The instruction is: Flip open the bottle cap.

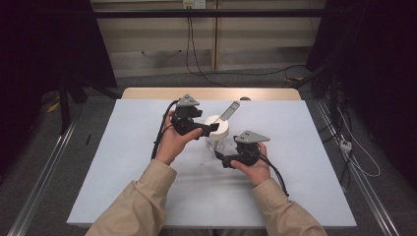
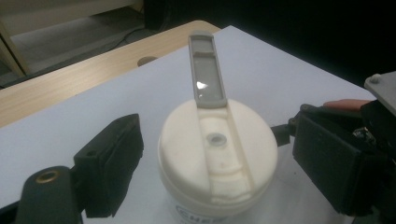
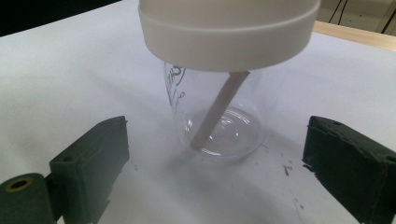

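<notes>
A clear cup (image 1: 216, 142) with a white lid (image 1: 218, 126) stands upright mid-table. A grey flip tab (image 1: 229, 110) rises from the lid, and a beige straw (image 3: 217, 112) slants inside the cup (image 3: 219, 116). My left gripper (image 1: 209, 130) is open at lid height, its black pads (image 2: 109, 163) on either side of the lid (image 2: 217, 158) without touching it. My right gripper (image 1: 220, 156) is open low at the cup's base, its pads (image 3: 88, 163) well apart from the glass. The grey tab (image 2: 205, 70) points away from the left gripper.
The cup stands on a white sheet (image 1: 147, 187) over a wooden table whose far edge (image 1: 211, 93) shows bare. Small dark specks (image 3: 285, 168) lie on the sheet near the cup. Cables (image 1: 192, 49) run across the floor behind the table.
</notes>
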A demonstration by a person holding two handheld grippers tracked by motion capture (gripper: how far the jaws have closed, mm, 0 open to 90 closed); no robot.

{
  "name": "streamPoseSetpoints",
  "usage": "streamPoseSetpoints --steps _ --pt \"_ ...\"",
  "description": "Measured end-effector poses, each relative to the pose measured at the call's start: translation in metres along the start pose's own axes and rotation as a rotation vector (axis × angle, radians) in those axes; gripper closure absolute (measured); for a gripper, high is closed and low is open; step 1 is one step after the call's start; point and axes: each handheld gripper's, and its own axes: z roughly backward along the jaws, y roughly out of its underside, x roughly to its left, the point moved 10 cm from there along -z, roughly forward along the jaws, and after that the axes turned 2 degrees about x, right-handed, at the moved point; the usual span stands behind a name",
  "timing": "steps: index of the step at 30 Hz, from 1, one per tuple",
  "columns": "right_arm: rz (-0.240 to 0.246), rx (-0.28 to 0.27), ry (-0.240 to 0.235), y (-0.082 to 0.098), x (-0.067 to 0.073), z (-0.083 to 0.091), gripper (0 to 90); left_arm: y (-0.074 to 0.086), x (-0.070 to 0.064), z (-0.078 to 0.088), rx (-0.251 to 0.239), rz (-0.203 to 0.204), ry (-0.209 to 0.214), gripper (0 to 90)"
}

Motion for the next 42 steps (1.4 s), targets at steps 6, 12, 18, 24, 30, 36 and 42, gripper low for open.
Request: streamPoseSetpoints --steps 6,12,18,24,30,36,42 --pt "-0.003 0.002 -0.006 0.003 0.0 0.009 7.3 0.01 0.001 0.01 -0.005 0.011 0.007 13.5" --pt "-0.003 -0.006 -0.013 0.005 -0.001 0.018 7.9 0.024 0.002 0.015 0.001 0.005 0.008 12.4" --pt "-0.001 -0.004 -0.009 0.01 -0.003 0.025 8.9 0.042 0.003 0.019 0.015 0.005 0.011 11.5" --pt "0.012 0.0 -0.008 0.012 -0.004 0.031 10.2 0.062 0.006 0.024 0.054 0.013 0.011 9.8" --pt "0.013 0.002 -0.004 0.017 -0.008 0.04 10.1 0.079 0.016 0.033 0.067 0.024 -0.011 8.2" --pt "0.001 -0.003 0.004 0.021 -0.014 0.049 10.1 0.096 0.023 0.041 0.074 0.033 -0.015 7.9" --pt "0.001 0.014 0.008 0.028 -0.017 0.054 10.1 0.107 0.025 0.051 0.065 0.041 -0.012 7.8"
